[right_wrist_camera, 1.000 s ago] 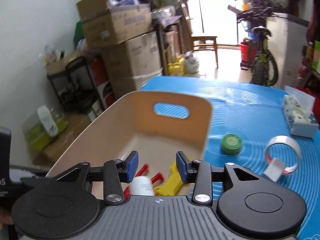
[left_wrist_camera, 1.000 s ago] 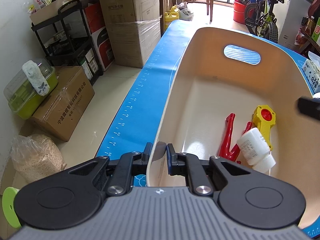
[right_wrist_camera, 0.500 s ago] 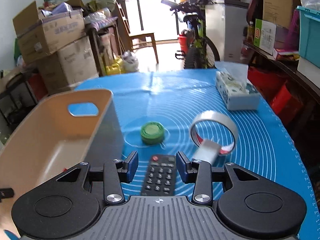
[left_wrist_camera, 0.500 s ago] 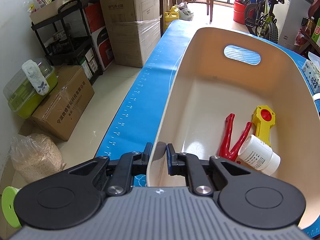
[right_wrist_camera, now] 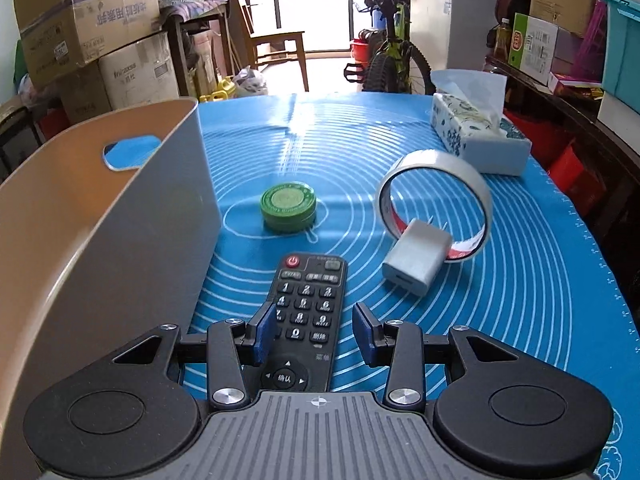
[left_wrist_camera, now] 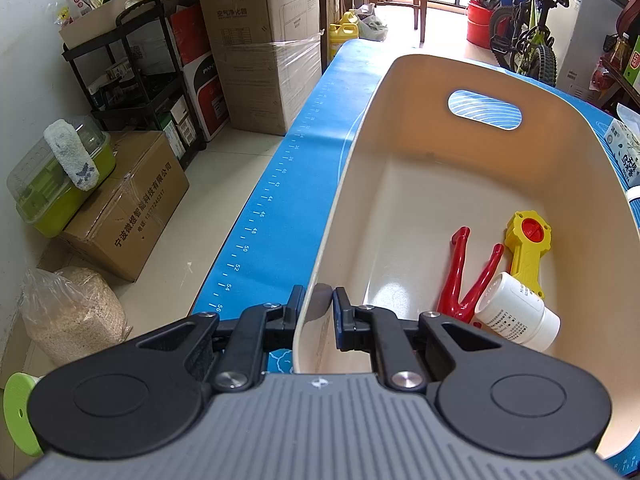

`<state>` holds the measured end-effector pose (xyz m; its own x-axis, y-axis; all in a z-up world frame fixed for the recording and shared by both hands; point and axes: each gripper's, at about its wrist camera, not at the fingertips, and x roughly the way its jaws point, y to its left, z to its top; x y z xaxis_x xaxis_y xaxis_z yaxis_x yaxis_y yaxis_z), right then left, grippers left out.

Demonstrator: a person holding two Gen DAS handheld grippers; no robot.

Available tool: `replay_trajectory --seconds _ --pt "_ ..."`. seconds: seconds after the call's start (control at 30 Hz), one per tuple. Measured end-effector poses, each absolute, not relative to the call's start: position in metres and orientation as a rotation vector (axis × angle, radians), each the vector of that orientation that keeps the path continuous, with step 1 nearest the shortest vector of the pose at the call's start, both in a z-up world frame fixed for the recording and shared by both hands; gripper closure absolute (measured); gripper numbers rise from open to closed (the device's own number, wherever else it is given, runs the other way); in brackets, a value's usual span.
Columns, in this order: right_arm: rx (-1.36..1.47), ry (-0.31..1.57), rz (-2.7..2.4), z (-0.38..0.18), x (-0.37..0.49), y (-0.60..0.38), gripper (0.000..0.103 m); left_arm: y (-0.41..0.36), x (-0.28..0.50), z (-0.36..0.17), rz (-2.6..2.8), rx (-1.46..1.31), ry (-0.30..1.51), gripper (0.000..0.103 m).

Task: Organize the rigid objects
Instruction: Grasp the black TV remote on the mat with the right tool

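Observation:
My left gripper point(left_wrist_camera: 316, 306) is shut on the near rim of the beige bin point(left_wrist_camera: 400, 184). Inside the bin lie a red plastic clip point(left_wrist_camera: 460, 276), a yellow toy tool point(left_wrist_camera: 526, 248) and a white bottle point(left_wrist_camera: 516, 312). My right gripper point(right_wrist_camera: 314, 334) is open, low over the blue mat, with a black remote control point(right_wrist_camera: 308, 304) lying between its fingers without contact. Ahead on the mat lie a green round tin point(right_wrist_camera: 288, 208), a white charger block point(right_wrist_camera: 416, 262) and a tape roll point(right_wrist_camera: 434, 204). The bin's outer wall point(right_wrist_camera: 132, 216) stands to the left of the remote.
A tissue box point(right_wrist_camera: 476, 132) sits at the mat's far right. The table's left edge point(left_wrist_camera: 256, 216) drops to a floor with cardboard boxes point(left_wrist_camera: 128, 216) and a shelf. A bicycle point(right_wrist_camera: 388, 48) and a chair stand beyond the table.
My right gripper moved from above the bin to the right and down over the remote. The white bottle settled lower in the bin. My left gripper kept its hold on the rim.

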<state>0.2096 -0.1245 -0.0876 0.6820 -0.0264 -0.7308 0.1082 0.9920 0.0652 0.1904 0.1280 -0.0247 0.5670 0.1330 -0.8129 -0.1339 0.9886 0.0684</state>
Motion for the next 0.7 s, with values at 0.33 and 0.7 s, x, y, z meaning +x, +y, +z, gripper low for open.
replay_trajectory --seconds 0.33,0.7 --pt "0.156 0.795 -0.073 -0.091 0.206 -0.125 0.052 0.128 0.190 -0.026 0.155 0.000 0.955 0.087" --pt "0.119 0.780 -0.069 -0.093 0.204 -0.115 0.039 0.128 0.190 -0.026 0.154 0.000 0.955 0.087"
